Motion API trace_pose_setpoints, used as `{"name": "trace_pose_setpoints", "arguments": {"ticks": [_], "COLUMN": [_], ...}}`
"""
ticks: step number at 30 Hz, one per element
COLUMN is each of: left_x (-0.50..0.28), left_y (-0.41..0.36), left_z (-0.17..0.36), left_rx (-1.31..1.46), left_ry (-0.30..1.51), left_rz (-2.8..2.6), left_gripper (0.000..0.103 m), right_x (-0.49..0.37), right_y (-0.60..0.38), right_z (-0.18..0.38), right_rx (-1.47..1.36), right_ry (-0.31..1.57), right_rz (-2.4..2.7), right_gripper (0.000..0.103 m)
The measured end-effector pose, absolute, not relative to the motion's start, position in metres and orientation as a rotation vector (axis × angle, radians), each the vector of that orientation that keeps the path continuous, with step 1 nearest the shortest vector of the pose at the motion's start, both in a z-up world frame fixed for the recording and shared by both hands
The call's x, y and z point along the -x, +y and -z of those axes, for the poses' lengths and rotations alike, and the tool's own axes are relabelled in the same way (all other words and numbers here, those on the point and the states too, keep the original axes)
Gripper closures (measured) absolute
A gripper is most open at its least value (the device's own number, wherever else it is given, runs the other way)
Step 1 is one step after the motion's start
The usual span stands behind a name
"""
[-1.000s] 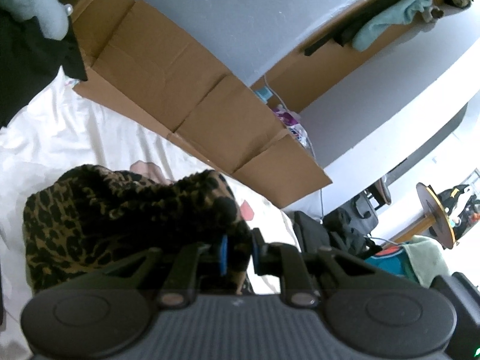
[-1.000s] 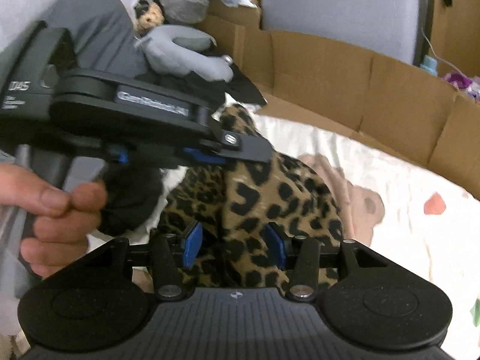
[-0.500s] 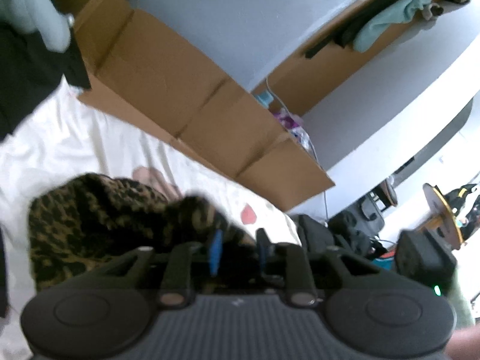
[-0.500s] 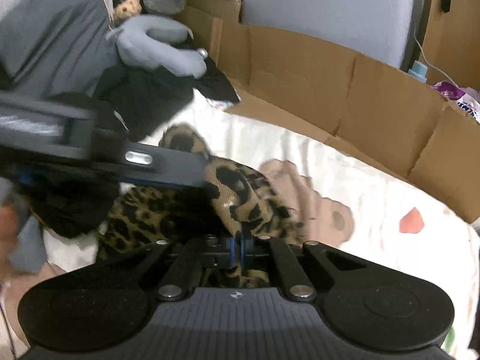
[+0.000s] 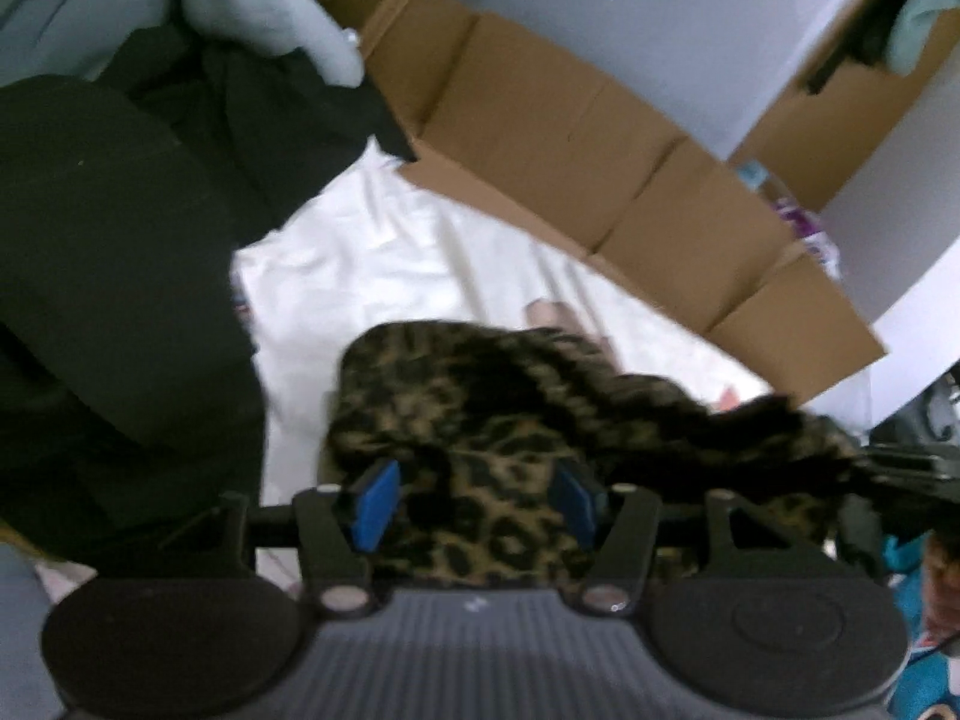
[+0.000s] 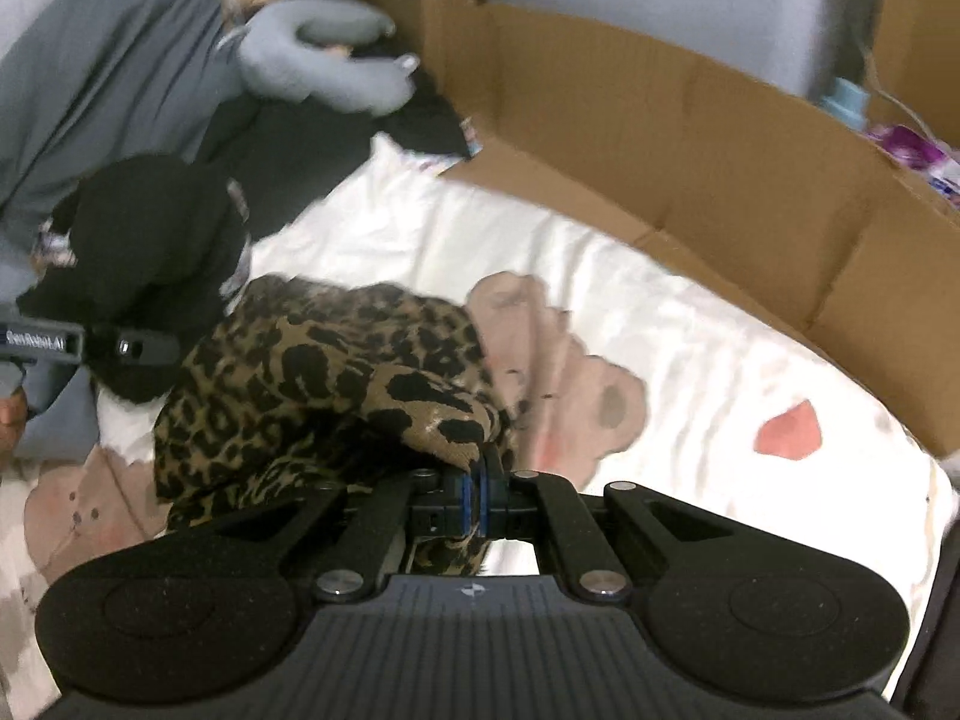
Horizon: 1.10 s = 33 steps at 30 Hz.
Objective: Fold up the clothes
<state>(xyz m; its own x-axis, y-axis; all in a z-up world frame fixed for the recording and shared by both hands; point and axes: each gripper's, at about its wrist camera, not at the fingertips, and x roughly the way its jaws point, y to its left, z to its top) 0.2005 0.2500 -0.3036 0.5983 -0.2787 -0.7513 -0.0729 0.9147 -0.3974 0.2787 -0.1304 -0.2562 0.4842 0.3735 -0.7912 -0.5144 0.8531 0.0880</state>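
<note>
A leopard-print garment (image 6: 336, 372) lies bunched on a white bed sheet (image 6: 690, 348) printed with bears. My right gripper (image 6: 480, 498) is shut on a fold at the garment's near right edge, and the cloth is drawn taut toward it. In the left wrist view the same garment (image 5: 480, 396) is blurred and stretches away to the right. My left gripper (image 5: 474, 504) hangs over it with jaws opening; the blue pads stand well apart with cloth lying between them, not pressed. From the right wrist view, the left gripper (image 6: 138, 349) shows at the far left edge, held by a hand (image 6: 9, 420).
Brown cardboard panels (image 6: 720, 168) wall the bed's far side. A black garment (image 5: 108, 300) is heaped at the left, beside a grey plush toy (image 6: 324, 54) and grey bedding (image 6: 90, 78). Bare sheet (image 5: 384, 252) lies beyond the garment, and more shows to its right in the right wrist view.
My right gripper closed on the garment's edge and drew it rightward, away from the left gripper. My left gripper's jaws spread, let go of the cloth, and it tipped further downward.
</note>
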Motion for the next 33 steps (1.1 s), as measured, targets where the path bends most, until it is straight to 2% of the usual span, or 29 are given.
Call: {"name": "trace_pose_setpoints", "arguments": {"ticks": [9, 12, 25, 26, 27, 28, 30, 31, 33], "left_x": [-0.240, -0.254, -0.286, -0.287, -0.286, -0.285, -0.285, -0.285, -0.285], "left_y": [0.249, 0.244, 0.208, 0.206, 0.205, 0.204, 0.202, 0.202, 0.201], "left_z": [0.326, 0.341, 0.380, 0.381, 0.380, 0.379, 0.375, 0.372, 0.364], "left_rx": [0.326, 0.315, 0.350, 0.354, 0.358, 0.364, 0.375, 0.369, 0.358], "left_ry": [0.953, 0.963, 1.014, 1.014, 1.009, 1.002, 0.985, 0.972, 0.944], "left_rz": [0.112, 0.130, 0.310, 0.321, 0.335, 0.349, 0.365, 0.362, 0.358], "left_gripper": [0.041, 0.024, 0.021, 0.023, 0.033, 0.052, 0.066, 0.077, 0.081], "right_x": [-0.275, -0.281, -0.296, -0.296, -0.296, -0.296, -0.293, -0.292, -0.294], "right_y": [-0.196, -0.218, -0.270, -0.272, -0.273, -0.273, -0.276, -0.276, -0.279], "right_z": [0.297, 0.313, 0.346, 0.346, 0.346, 0.345, 0.342, 0.341, 0.338], "right_rx": [-0.038, -0.126, -0.175, -0.171, -0.163, -0.155, -0.140, -0.135, -0.137], "right_ry": [0.893, 0.901, 0.904, 0.903, 0.900, 0.896, 0.885, 0.880, 0.872], "right_rz": [-0.393, -0.316, -0.211, -0.208, -0.210, -0.215, -0.229, -0.234, -0.238], "right_gripper": [0.103, 0.103, 0.103, 0.103, 0.103, 0.103, 0.103, 0.103, 0.103]}}
